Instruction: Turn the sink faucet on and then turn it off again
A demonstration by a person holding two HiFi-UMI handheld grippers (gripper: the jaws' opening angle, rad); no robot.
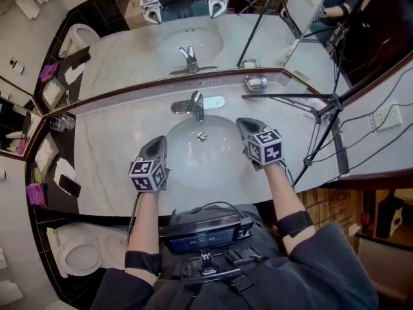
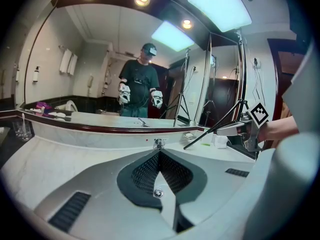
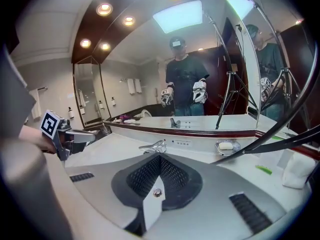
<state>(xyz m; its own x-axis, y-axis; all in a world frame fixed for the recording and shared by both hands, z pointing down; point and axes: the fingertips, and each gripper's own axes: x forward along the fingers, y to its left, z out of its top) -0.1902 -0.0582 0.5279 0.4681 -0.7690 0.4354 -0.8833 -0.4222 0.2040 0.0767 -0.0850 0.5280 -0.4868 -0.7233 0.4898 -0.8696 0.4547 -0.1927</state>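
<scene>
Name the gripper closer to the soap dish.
The right gripper, over the basin's right side; the soap dish lies beyond it, the left gripper opposite.

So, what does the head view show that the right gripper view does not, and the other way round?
Only the head view: the basin drain and a wall socket at the right.
Only the right gripper view: the ceiling lights.
Both: the faucet, the soap dish, the tripod leg and the left gripper, its fingers shut.
</scene>
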